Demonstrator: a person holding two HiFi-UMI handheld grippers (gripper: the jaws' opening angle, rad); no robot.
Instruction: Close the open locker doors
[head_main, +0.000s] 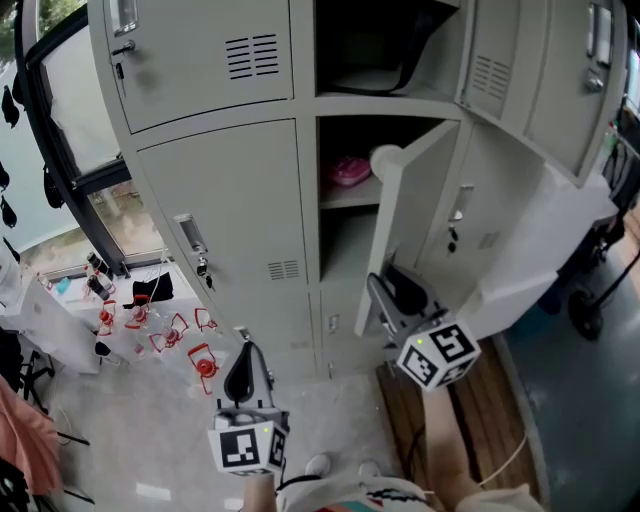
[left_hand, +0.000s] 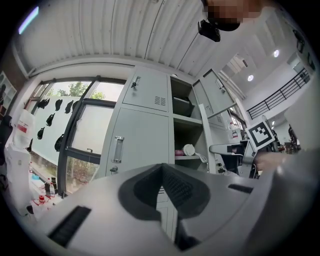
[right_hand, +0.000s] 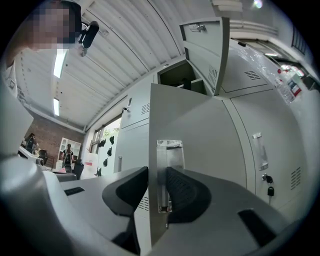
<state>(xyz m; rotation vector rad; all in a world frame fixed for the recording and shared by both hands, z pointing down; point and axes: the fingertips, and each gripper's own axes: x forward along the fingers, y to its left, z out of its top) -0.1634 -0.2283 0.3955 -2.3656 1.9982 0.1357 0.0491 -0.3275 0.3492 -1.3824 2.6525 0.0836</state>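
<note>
Both hand-held grippers showed in my head view. I saw the left hand-held gripper (head_main: 243, 372) hanging free below the locker bank (head_main: 220, 200), in front of its closed left column and touching nothing. I saw the right hand-held gripper (head_main: 383, 288) at the free edge of the middle locker door (head_main: 410, 200), which stood swung out from the locker bank's right column. Above it the upper locker door (head_main: 525, 70) was swung out as well. On the shelf inside the locker bank, behind the middle door, lay a pink item (head_main: 350, 170) and a white round one (head_main: 385, 160).

From the left gripper view, the left hand-held gripper (left_hand: 162, 167) had its jaws together with nothing between them, pointing at the locker bank (left_hand: 137, 135).

From the right gripper view, the right hand-held gripper (right_hand: 157, 185) was clamped on the edge of the middle locker door (right_hand: 200, 135), one jaw on each face, right at its clear handle plate (right_hand: 167, 175). The upper locker door (right_hand: 205, 45) jutted out from the locker bank overhead.
</note>
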